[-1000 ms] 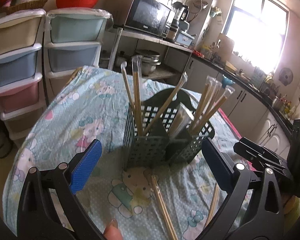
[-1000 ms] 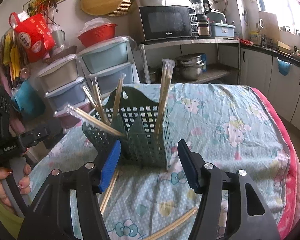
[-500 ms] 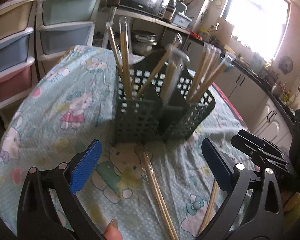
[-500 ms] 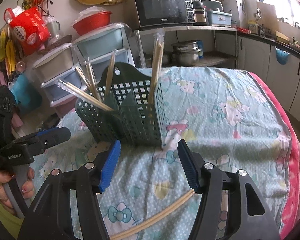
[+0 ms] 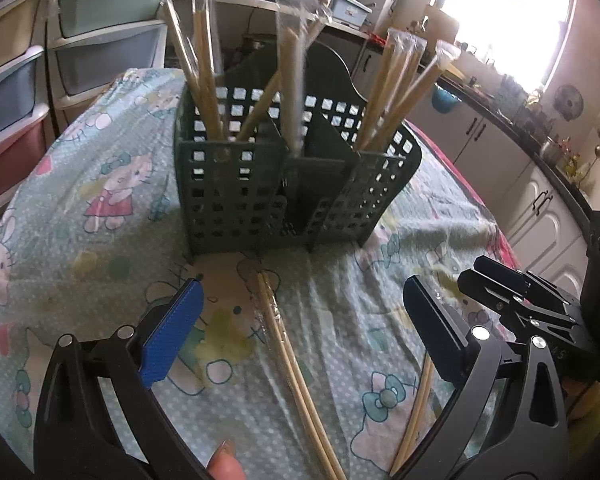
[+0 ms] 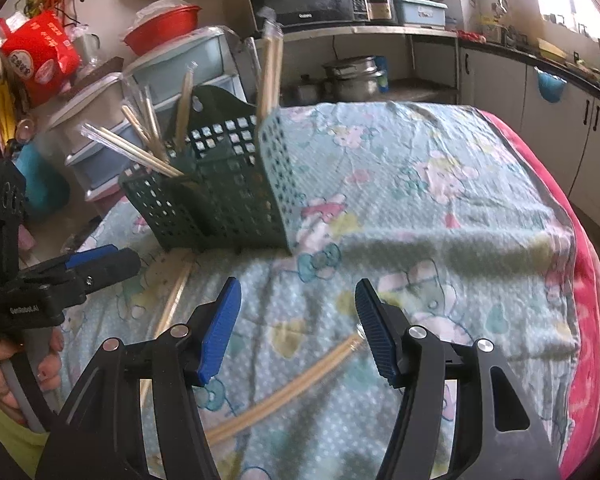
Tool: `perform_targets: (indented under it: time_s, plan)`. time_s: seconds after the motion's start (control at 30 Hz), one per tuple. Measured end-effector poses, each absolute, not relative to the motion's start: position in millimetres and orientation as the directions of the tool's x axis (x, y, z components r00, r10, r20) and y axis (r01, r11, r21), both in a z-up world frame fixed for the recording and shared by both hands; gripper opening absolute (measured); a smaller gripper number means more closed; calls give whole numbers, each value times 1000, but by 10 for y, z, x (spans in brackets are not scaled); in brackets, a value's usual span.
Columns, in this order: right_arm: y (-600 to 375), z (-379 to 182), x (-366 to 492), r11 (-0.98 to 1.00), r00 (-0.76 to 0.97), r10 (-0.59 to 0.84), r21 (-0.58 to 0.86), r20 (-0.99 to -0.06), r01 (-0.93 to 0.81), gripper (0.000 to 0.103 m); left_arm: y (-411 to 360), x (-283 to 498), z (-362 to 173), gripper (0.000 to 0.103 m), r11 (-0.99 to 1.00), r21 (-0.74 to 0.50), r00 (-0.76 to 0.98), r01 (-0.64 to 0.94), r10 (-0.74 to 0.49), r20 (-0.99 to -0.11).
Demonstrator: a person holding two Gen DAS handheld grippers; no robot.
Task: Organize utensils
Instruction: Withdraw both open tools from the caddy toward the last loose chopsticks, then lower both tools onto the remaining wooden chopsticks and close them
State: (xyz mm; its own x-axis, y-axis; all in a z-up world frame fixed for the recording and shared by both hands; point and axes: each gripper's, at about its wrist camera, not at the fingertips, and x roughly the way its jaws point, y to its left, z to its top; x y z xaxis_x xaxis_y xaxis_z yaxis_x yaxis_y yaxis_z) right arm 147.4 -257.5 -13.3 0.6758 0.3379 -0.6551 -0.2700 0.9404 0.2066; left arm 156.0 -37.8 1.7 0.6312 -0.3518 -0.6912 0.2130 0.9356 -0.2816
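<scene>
Cartoon-print cloth [image 6: 440, 152] under a green caddy [image 5: 260, 184], kitchen counters behind, both tongs [image 5: 300, 332] [image 6: 298, 332] agape, empty.

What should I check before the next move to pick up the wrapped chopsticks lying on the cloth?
1. Left tool open, empty: ok.
2. Right tool open, empty: ok.
3. Wrapped chopstick pair lies between the left tool's fingers: ok.
4. Second pair lies below the right tool, slanted across its gap: ok.
5. Green basket upright on the cloth: ok.
6. Free room in a basket compartment: cannot tell.
</scene>
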Motion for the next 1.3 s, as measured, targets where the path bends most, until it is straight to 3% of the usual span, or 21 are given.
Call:
perform_targets:
  time_s: [0.83,0.97,1.3]
  plan:
    - [-2719,-555,1609,940,564,342,279,-752,-199,57,-459,1964,-458,91,946,-280,557,162,-322,-766]
    - [-2700,-597,1662,938,553,347,286,-758,-197,57,-444,2025,-517,79,947,-292,551,138,-318,-772]
    - [-2665,-660,1783,938,541,347,289,-766,-193,57,-532,2076,-576,66,972,-201,573,123,-235,-785]
